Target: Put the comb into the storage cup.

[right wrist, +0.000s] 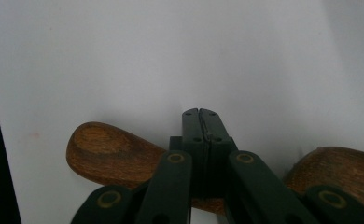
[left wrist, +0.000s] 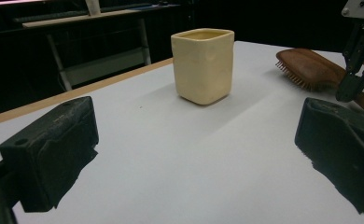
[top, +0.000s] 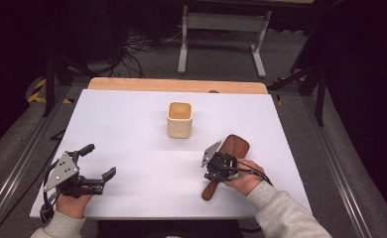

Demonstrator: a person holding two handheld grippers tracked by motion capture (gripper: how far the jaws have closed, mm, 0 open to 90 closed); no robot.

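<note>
The table (top: 132,129) has a cup (top: 179,119) standing on it, near the middle and toward the far side. A hairbrush (top: 227,161) lies flat on the table to the right of the cup and nearer to the person. Its wide end points to the far side and its handle points to the near edge. The right gripper (top: 216,166) sits right over the handle of the hairbrush. The left gripper (top: 98,168) is at the near left part of the table, well apart from the cup and the hairbrush. Behind the table, far off on the floor, stands a stand with two legs (top: 224,29).
</note>
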